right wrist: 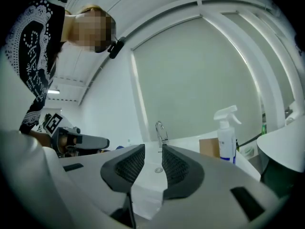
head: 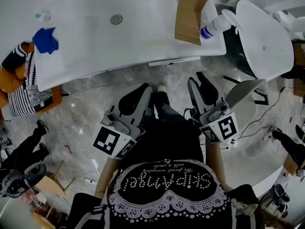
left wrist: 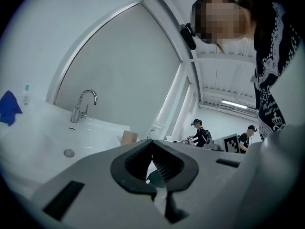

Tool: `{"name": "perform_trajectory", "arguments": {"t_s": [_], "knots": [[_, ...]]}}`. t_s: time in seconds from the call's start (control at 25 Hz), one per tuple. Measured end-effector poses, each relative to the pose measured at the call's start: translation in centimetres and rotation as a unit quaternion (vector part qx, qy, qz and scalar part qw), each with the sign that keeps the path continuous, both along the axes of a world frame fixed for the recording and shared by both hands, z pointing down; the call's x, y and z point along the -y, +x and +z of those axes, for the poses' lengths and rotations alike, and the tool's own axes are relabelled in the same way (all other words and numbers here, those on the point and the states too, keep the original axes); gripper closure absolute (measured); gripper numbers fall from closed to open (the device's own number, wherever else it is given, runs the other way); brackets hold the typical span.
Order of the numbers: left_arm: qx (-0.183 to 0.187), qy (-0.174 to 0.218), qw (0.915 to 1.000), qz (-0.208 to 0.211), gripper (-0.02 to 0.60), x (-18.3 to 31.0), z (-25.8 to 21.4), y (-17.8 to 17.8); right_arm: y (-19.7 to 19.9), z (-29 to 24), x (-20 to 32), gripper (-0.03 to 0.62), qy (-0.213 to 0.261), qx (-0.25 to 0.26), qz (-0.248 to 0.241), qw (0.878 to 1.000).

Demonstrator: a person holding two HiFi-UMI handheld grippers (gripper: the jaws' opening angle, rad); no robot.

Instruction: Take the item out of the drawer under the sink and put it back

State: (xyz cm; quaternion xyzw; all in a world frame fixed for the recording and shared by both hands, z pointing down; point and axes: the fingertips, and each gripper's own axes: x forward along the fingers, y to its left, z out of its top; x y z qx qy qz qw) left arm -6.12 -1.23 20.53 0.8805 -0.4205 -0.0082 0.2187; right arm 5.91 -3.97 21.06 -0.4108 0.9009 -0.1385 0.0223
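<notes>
Ahead of the right hand-held gripper (right wrist: 153,150), parted and empty, stands the sink (head: 86,37); the left hand-held gripper (left wrist: 152,143) is closed on nothing, both seemingly readied for the drawer.

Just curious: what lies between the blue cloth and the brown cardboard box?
In the head view, only the white sink basin with its round metal drain.

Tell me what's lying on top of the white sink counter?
A blue cloth at its left end, a cardboard box and a spray bottle at its right. The counter itself hides whatever is beneath it.
</notes>
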Motion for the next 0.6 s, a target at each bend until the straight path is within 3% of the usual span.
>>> {"name": "perform_trajectory", "arguments": {"t_s": [0.08, 0.24, 0.6], "knots": [[-0.002, -0.004, 1.0000, 0.006, 0.577, 0.4, 0.5, 0.2, 0.2, 1.2, 1.0, 0.491, -0.002, -0.003, 0.000, 1.000], [-0.009, -0.011, 0.9998, 0.016, 0.577, 0.9, 1.7, 0.6, 1.0, 5.5, 2.4, 0.491, -0.022, -0.056, 0.010, 0.998], [-0.014, -0.038, 0.9983, 0.042, 0.577, 0.3, 4.2, 1.9, 1.3, 12.6, 2.7, 0.491, -0.083, -0.069, 0.023, 0.994]]}}
